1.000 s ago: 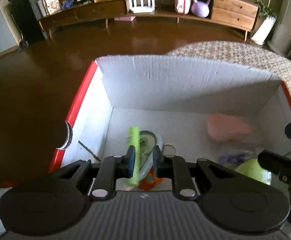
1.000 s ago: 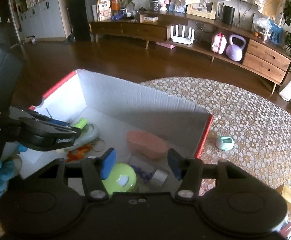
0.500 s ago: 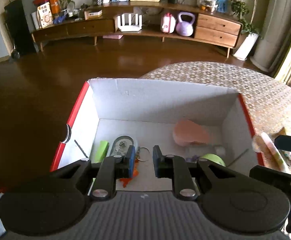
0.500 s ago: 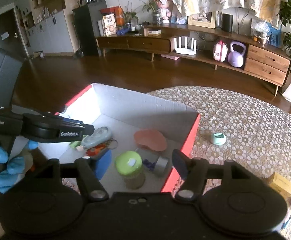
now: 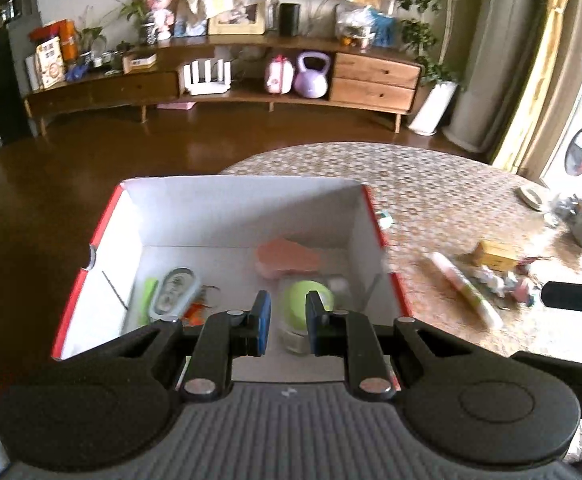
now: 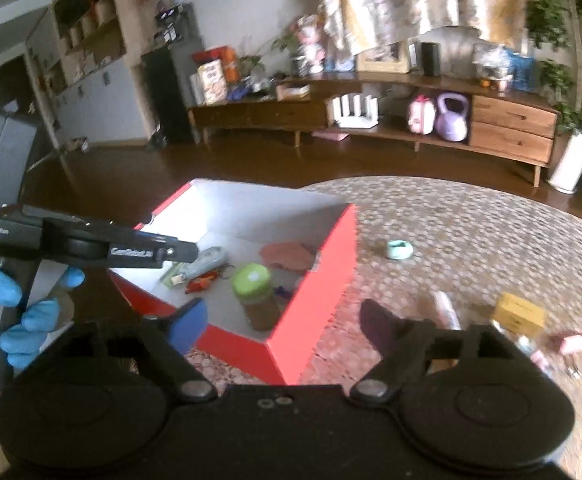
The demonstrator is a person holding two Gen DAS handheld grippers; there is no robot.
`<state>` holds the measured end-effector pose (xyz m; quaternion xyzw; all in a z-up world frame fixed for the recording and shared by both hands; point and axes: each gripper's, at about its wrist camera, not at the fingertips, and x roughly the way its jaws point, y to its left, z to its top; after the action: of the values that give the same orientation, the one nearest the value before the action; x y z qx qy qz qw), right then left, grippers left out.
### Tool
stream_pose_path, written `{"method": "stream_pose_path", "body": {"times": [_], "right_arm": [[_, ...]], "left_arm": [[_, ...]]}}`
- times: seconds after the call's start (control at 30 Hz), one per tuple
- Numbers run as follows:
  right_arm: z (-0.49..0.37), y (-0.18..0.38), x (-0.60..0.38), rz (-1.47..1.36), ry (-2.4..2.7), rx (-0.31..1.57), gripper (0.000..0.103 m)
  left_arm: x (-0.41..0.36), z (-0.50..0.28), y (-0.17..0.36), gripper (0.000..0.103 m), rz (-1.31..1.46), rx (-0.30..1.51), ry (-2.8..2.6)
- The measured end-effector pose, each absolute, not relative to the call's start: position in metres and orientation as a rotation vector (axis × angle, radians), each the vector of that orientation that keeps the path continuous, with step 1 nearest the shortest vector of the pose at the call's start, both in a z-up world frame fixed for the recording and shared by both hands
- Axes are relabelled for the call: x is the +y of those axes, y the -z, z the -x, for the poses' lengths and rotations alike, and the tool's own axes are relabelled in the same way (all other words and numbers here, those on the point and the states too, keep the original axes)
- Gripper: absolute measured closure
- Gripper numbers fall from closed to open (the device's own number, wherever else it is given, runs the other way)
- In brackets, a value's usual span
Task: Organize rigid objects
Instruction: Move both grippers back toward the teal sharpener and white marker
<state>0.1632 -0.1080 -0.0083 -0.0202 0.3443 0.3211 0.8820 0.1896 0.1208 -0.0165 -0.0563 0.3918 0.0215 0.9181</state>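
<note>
A: Writing first — the left gripper (image 6: 171,254), seen from the right wrist camera, carries white lettering along its arm; I can make out "Data Acquisition System" on the body and a blurred brand word, too smeared to read.

B: And its state? In its own view the left gripper (image 5: 284,322) has its jaws drawn close together, clenched on nothing — the green-lidded jar (image 5: 307,308) seen between them sits down in the box, not in the pads.

A: The right gripper (image 6: 279,326) stands wide, released; its jaws have just been opening, with nothing between them — only the box corner and tablecloth behind.

B: Where's the jar, exactly?

A: Upright inside the red box (image 6: 331,264), near its right wall, just beside a pink piece (image 6: 289,254). On the left of the box floor lie a grey oval case (image 5: 175,294) and a green stick (image 5: 149,292).

B: Edges?

A: The box sits at the table's edge, dark floor beyond. To its right the tablecloth (image 6: 471,240) has open room — a teal ring (image 6: 399,249) alone, then a tube (image 6: 445,310), a yellow box (image 6: 519,314) and small clutter nearer the right side.

B: A blue-gloved hand (image 6: 15,300) holds the left gripper's handle.
</note>
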Motion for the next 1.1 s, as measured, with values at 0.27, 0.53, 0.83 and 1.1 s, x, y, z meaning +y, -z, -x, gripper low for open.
{"method": "stream_pose_path", "body": {"times": [0.27, 0.53, 0.83, 1.1], "right_arm": [[-0.139, 0.009, -0.173, -0.013, -0.595, 0.691, 0.014], [-0.124, 0.022, -0.216, -0.014, -0.546, 0.693, 0.013], [-0.125, 0.041, -0.229, 0.025, -0.541, 0.686, 0.013], [-0.140, 0.059, -0.228, 0.075, -0.542, 0.690, 0.005]], "left_arm": [[0.083, -0.175, 0.011, 0.085, 0.101, 0.780, 0.018], [0.042, -0.177, 0.011, 0.073, 0.072, 0.765, 0.072], [0.000, -0.203, 0.015, 0.033, 0.069, 0.739, 0.079], [-0.027, -0.249, 0.026, 0.022, 0.121, 0.718, 0.022]]}}
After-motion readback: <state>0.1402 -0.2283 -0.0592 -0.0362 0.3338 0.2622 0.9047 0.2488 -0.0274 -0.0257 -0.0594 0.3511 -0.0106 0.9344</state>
